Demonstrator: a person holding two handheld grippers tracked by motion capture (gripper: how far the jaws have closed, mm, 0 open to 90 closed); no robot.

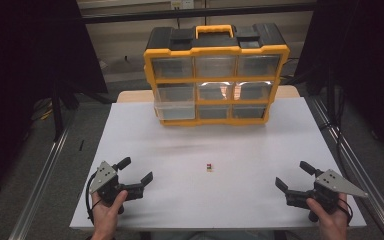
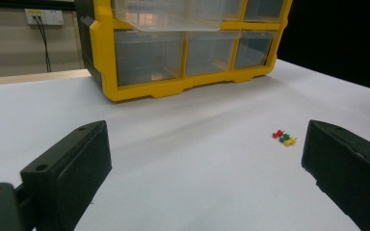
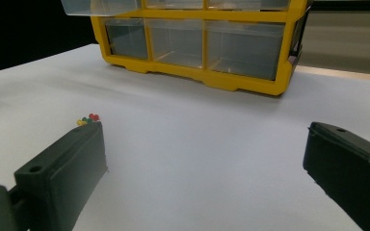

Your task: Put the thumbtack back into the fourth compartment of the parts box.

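Observation:
A yellow and black drawer organiser [image 1: 215, 75] with clear drawers stands at the back of the white table [image 1: 180, 150]. Its middle-left drawer [image 1: 175, 105] is pulled partway out. Three small push pins [image 1: 208, 167], red, green and yellow, lie together near the table's middle. They also show in the left gripper view as the pins [image 2: 284, 138] and in the right gripper view as the pins [image 3: 88, 119]. My left gripper [image 1: 138, 172] rests open at the front left. My right gripper [image 1: 294, 175] rests open at the front right. Nothing sits between either pair of jaws.
Metal rails [image 1: 40, 175] run along both sides of the table. A wall socket with cables [image 2: 43, 19] shows behind the organiser [image 2: 183, 48] in the left gripper view. Dark curtains hang at both sides.

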